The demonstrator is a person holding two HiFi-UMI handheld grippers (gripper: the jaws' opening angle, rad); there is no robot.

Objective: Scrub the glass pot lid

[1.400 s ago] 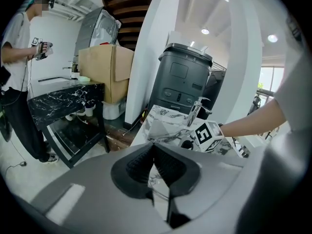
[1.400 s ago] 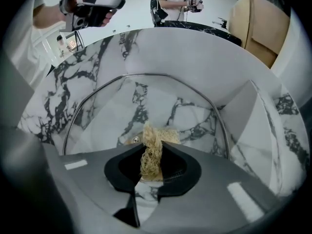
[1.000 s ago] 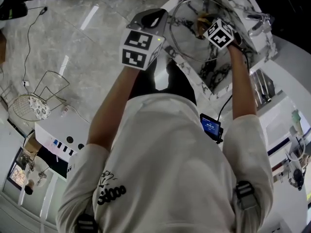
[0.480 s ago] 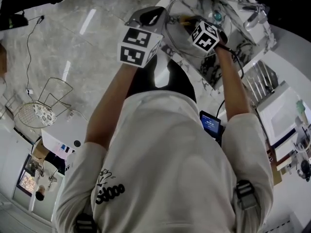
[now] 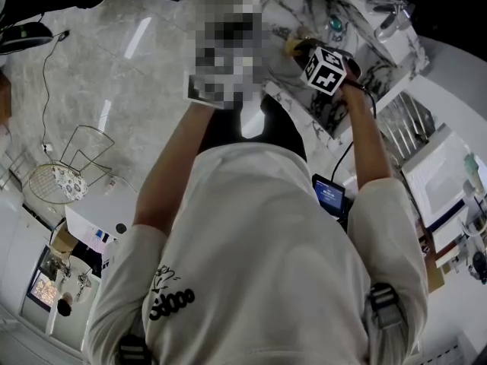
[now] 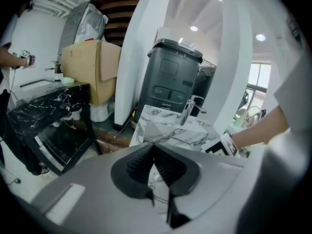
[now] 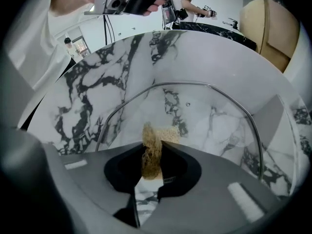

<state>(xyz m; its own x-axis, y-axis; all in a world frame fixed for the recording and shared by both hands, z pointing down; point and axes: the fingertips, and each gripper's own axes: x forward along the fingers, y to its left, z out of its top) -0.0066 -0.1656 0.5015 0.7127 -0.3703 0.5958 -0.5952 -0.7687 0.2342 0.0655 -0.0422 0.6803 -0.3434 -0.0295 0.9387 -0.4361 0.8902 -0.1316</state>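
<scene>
Scrubbing the glass pot lid (image 7: 204, 123) above the marble sink (image 7: 92, 77).

Held tilted over the basin, close to the sink's front edge, by the left gripper (image 6: 153, 150), fingers pinched together on the lid's metal rim. Rubbed on its glass face with a tan scrub pad (image 7: 155, 138), clamped tight between the fingers of the right gripper (image 7: 152, 152). To do this step well: keep the rim grip firm to stop any swinging, lay the pad flat against the glass rather than on its edge, work in overlapping strokes out to the rim, and keep the hard fingers themselves off the glass. Compared with half a second ago: right gripper and pad shifted slightly right and toward the sink's front edge across the lid, with no clear change at the left grip or in the lid's place.
</scene>
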